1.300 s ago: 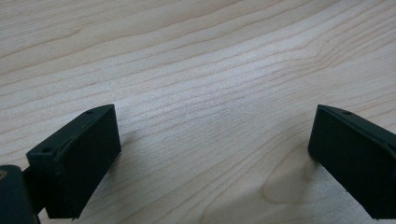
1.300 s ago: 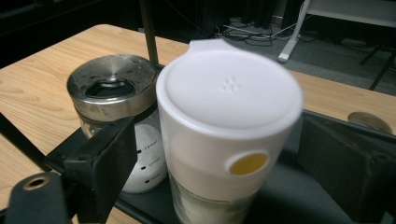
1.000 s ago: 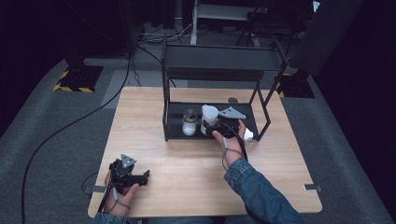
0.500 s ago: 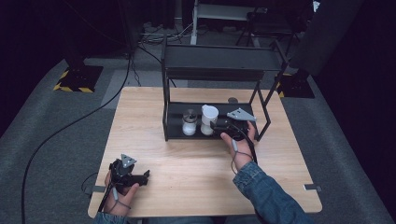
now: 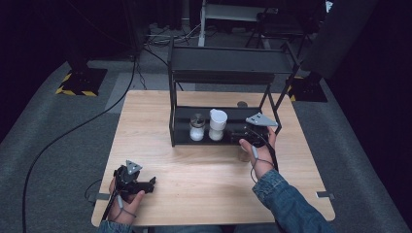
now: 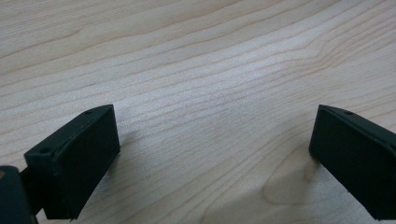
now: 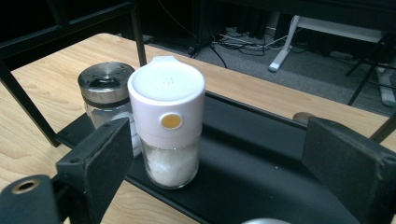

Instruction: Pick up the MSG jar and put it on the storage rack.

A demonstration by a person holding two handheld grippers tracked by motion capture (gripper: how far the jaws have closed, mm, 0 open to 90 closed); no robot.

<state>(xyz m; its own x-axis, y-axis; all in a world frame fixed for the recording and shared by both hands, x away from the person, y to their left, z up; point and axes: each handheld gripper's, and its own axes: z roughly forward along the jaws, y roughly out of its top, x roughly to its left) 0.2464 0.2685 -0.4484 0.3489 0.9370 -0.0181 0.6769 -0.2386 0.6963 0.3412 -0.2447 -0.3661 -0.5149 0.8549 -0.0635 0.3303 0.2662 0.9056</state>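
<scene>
White-capped shaker (image 7: 167, 121) sitting on rack's lower tray (image 7: 243, 172) | right gripper (image 7: 224, 177) gaping wide beside it | left gripper (image 6: 215, 158) gaping wide at tabletop's (image 5: 204, 170) front-left corner.

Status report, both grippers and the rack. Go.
Left hand-held gripper open over bare table. Right hand-held gripper open, empty, facing white shaker on rack's bottom tray. Glass jar close beside shaker. Nothing in the way.

No readable text, label, brand or number appears on anything here; the white-capped shaker (image 7: 166, 122) ahead of the right tool (image 7: 224, 168) bears just a plain orange dot
</scene>
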